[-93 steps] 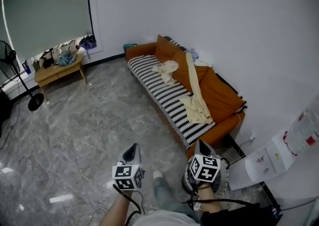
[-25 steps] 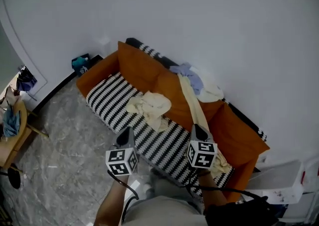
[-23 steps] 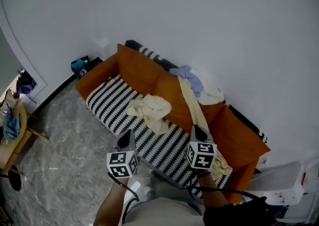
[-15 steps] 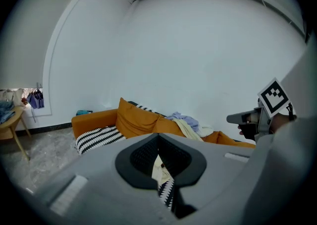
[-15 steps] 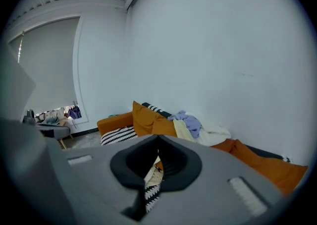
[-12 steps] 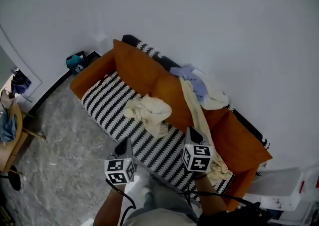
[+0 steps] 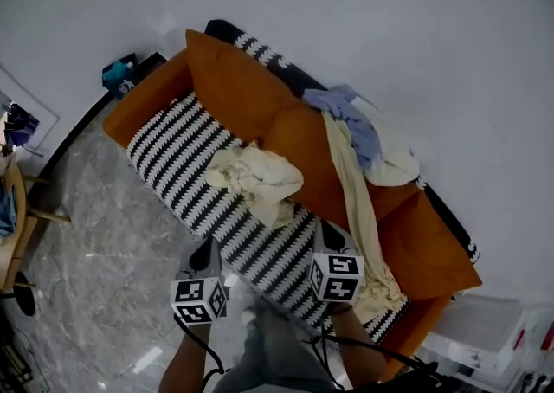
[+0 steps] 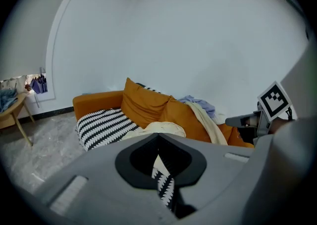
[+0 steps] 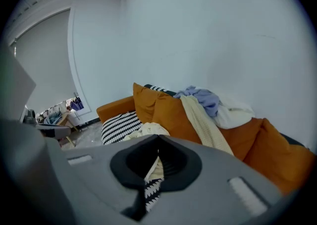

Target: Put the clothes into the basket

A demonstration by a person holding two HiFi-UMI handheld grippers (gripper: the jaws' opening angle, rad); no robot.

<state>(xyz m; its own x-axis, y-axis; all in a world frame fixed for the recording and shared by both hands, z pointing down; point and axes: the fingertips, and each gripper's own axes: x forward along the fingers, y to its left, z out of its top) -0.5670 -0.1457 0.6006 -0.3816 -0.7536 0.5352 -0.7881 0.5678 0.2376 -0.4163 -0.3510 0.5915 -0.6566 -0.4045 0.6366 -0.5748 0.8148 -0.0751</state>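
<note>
The left tongs (image 7: 206, 251) and right tongs (image 7: 327, 232) are held closed and empty near the sofa (image 7: 227, 80), on which cream clothes (image 7: 260, 177) are heaped.

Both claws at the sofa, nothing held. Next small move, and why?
Probably open the right claw: it is shut and empty, and the crumpled cream garment on the striped seat lies just ahead of it, not yet gripped.
</note>
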